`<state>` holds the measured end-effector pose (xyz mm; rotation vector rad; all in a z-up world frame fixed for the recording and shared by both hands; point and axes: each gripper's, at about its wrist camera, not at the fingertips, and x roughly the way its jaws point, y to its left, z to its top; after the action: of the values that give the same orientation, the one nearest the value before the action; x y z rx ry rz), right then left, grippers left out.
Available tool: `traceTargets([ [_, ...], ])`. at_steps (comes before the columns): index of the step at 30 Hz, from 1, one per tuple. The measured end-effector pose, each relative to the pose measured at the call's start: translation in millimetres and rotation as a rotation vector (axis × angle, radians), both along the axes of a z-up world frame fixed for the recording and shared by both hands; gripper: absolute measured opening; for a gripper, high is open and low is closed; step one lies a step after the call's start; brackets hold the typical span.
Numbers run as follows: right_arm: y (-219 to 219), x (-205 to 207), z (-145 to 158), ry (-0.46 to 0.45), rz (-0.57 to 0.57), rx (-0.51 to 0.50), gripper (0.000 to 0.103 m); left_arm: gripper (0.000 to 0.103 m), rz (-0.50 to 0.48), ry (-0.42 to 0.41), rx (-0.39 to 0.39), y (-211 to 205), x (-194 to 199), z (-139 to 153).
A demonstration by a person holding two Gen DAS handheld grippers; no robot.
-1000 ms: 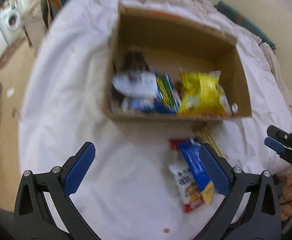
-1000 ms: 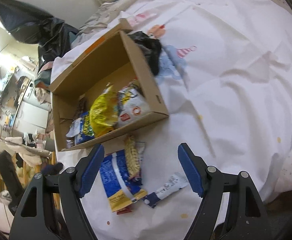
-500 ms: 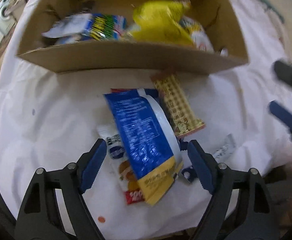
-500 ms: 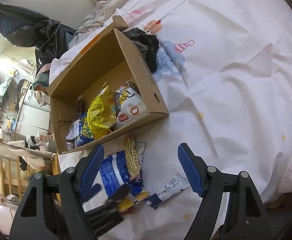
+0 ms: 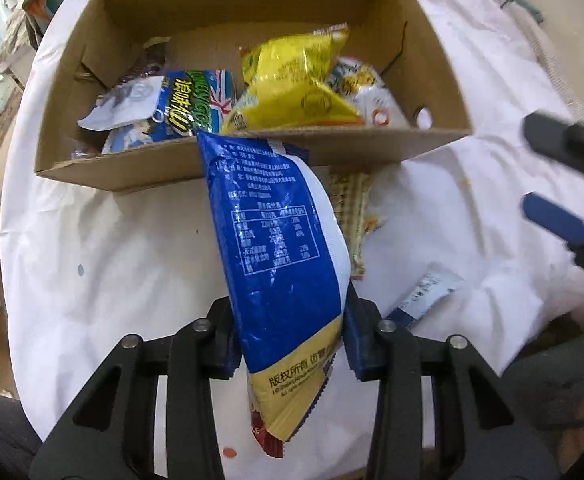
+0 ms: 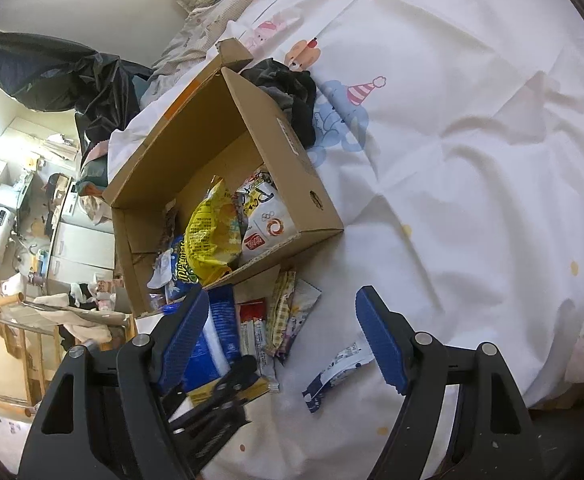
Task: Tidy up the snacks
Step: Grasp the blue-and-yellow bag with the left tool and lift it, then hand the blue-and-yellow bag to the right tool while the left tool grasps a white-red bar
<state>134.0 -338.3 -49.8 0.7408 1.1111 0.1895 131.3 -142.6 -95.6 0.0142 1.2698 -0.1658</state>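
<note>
A blue snack bag (image 5: 279,260) stands between the pads of my left gripper (image 5: 289,344), whose jaws are closing on its yellow lower end. The bag's top leans against the front wall of the cardboard box (image 5: 251,156). Inside the box lie a yellow bag (image 5: 292,80) and several other packets. In the right wrist view the same blue bag (image 6: 215,332) sits just in front of the box (image 6: 292,148). My right gripper (image 6: 279,292) hangs open above the bed with nothing between its fingers. Under it lie a checked wafer pack (image 6: 281,312) and a small blue-white sachet (image 6: 336,368).
A red-and-white packet (image 6: 251,324) lies beside the blue bag on the white printed sheet (image 6: 472,160). A black garment (image 6: 292,92) sits behind the box. A dark plastic bag (image 6: 71,76) and room furniture lie past the bed's left edge.
My left gripper has come down over the blue bag and its jaws have narrowed from wide to tight around it. The bag's far end has tipped up against the box. The right gripper has stayed put.
</note>
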Motion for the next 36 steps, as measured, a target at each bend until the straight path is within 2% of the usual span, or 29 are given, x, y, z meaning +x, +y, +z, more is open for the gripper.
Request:
traceTargets([
  [8,-1,-6,-5,0.028,-0.005,-0.022,0.079,0.036,-0.024,-0.026,-0.165,53,-7,48],
  [12,2,-9,-12,0.066,0.019,-0.023,0.078,0.036,-0.039,-0.075,-0.171,86,-2,63],
  [16,10,-11,-34,0.18,0.07,0.002,0.078,0.036,0.003,-0.092,-0.146,108,-1,60],
  [19,19,-13,-53,0.262,0.117,0.018,0.076,0.036,0.047,-0.054,-0.246,130,-2,51],
  [21,26,-15,-55,0.271,0.138,-0.021,0.073,0.036,0.086,-0.035,-0.285,140,-2,46],
  [24,34,-15,-49,0.237,0.159,-0.045,0.073,0.036,0.1,-0.035,-0.267,142,0,40],
  [26,41,-13,-38,0.183,0.185,-0.048,0.073,0.036,0.09,0.002,-0.275,138,1,30],
  [27,44,-12,-34,0.165,0.198,-0.025,0.073,0.036,0.082,0.016,-0.285,134,1,27],
  [32,61,-4,-29,0.112,0.253,0.297,0.074,0.036,-0.053,0.011,-0.336,101,-5,29],
  [36,76,7,-26,0.097,0.273,0.341,0.074,0.036,-0.129,0.011,-0.366,82,-6,32],
])
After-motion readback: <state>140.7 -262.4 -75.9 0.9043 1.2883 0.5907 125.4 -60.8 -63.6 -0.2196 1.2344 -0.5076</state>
